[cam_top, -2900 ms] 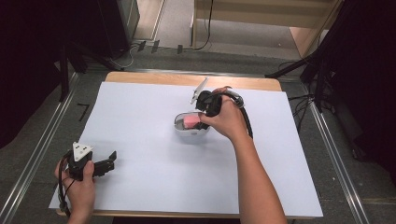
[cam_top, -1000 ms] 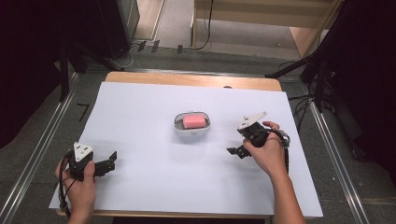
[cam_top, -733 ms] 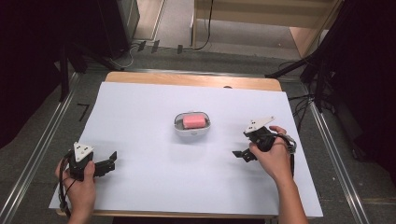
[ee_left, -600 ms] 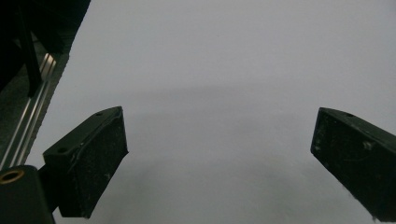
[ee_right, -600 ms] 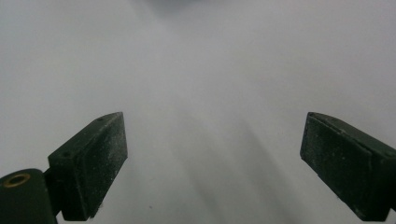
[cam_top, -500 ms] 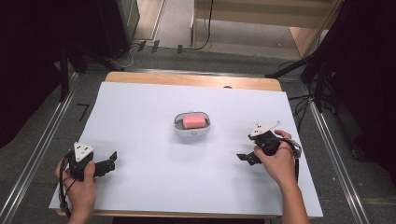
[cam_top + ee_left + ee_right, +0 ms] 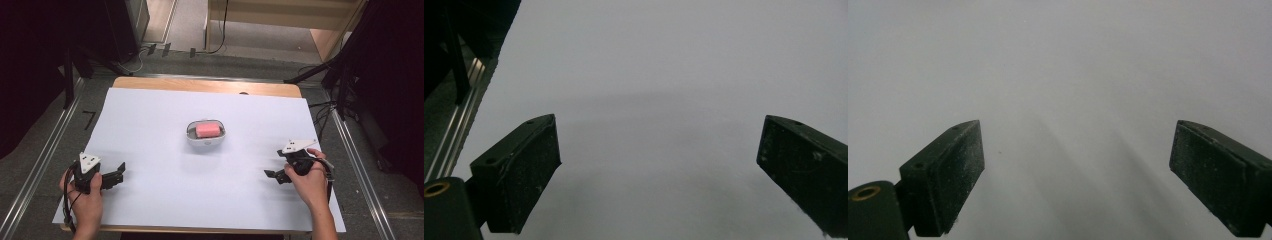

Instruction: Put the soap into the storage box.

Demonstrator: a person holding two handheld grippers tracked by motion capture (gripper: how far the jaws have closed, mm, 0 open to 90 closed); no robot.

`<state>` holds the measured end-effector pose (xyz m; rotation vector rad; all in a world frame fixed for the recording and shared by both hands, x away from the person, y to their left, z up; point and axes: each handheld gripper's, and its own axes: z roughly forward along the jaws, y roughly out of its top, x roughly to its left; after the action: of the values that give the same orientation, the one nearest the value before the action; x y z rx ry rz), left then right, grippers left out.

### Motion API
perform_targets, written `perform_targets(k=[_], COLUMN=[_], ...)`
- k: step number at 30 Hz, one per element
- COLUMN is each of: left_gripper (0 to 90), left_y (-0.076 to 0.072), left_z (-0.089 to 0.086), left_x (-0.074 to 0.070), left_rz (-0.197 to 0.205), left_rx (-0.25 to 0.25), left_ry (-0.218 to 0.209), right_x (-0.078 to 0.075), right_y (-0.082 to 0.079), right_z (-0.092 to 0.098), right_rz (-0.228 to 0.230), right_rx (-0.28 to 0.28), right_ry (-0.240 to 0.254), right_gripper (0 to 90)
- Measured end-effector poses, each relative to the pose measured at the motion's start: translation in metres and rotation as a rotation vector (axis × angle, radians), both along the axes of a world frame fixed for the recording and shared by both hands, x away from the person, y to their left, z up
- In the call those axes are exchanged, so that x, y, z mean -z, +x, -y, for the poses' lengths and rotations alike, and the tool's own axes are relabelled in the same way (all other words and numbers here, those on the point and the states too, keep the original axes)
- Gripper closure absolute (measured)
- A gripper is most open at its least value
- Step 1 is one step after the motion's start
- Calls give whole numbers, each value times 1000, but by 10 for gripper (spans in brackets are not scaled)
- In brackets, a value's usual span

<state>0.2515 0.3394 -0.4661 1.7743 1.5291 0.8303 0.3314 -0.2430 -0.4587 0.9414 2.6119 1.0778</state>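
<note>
Looking down, high view adds pink block [image 7: 208, 129] in bowl [image 7: 205, 142]; both tools [image 7: 659, 175] [image 7: 1075, 175] wide, empty.

No readable text, no labels or brands, no numbers (nothing legible on any surface)

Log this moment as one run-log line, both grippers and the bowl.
left gripper: open, empty | right gripper: open, empty | pink block: inside white bowl, mid-table | white sheet: covers table
</note>
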Motion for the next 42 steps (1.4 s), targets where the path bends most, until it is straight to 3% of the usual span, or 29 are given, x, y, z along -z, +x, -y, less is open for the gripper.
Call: perform_targets(k=[42], left_gripper=[42], left_y=[-1], left_z=[2], left_x=[0], left_rz=[9], left_rx=[7], left_ry=[12], right_x=[28], right_y=[-78], right_z=[76], right_rz=[45], right_rx=[211], right_ry=[135], right_gripper=[80])
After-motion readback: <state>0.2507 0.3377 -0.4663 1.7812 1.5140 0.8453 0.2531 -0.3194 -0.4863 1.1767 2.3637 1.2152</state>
